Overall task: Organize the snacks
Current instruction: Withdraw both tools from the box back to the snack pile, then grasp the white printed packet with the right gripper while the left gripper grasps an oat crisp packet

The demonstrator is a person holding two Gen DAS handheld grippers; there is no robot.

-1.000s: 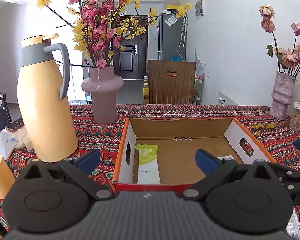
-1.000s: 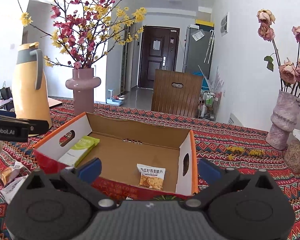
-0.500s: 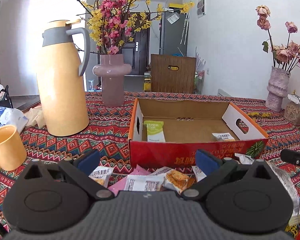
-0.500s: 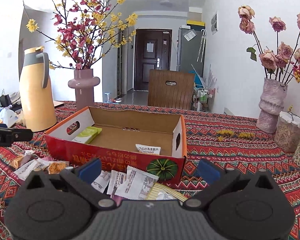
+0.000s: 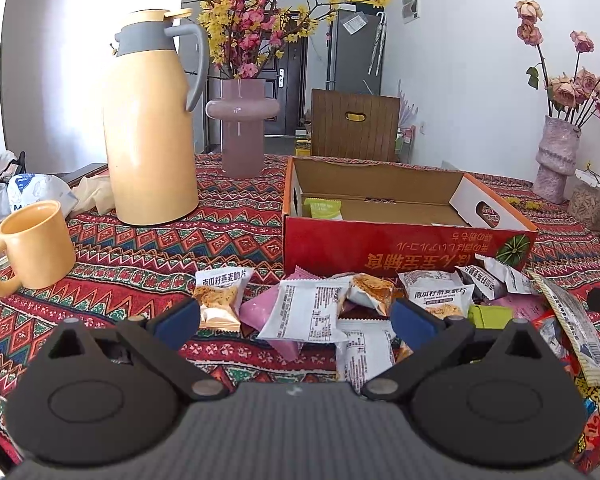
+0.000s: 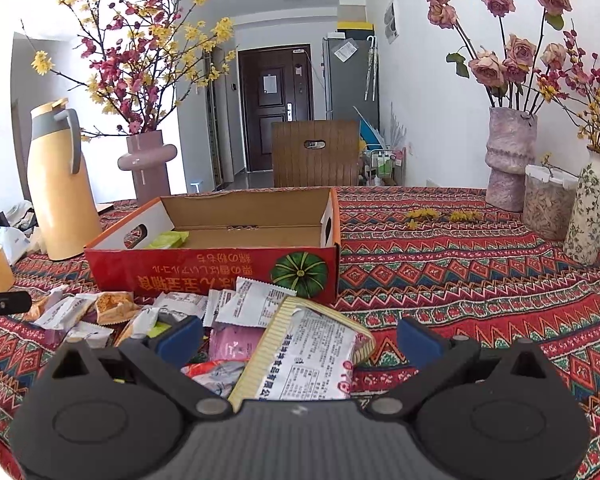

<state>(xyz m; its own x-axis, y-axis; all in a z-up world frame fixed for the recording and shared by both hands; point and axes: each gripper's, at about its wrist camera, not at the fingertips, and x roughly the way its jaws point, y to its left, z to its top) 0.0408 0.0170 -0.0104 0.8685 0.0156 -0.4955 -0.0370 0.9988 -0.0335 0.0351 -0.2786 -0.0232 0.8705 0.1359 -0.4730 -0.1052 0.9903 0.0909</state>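
Crinkled foil and plastic wrappers make up the snack pile lying on the patterned tablecloth just in front of the box: white sachets printed with text, a pink one, and clear-fronted packs showing orange oat crisps. Nearest the right wrist camera lies a large white packet with a ribbed cream edge, tilted so its long axis runs from near-left to far-right.

Both tools sit low over this heap. The left gripper has its blue pads spread wide with nothing between them; an oat crisp pack stands just beside its left pad, long axis running away from the camera. The right gripper is equally wide apart and holds nothing, the large white packet lying under the gap.

Behind the pile, the red cardboard box stands open-topped, its long side facing the cameras, print upside down. A green bar lies inside at the left end, long axis pointing away.

Further left are a yellow mug, a tall yellow thermos and a mauve vase of blossoms.
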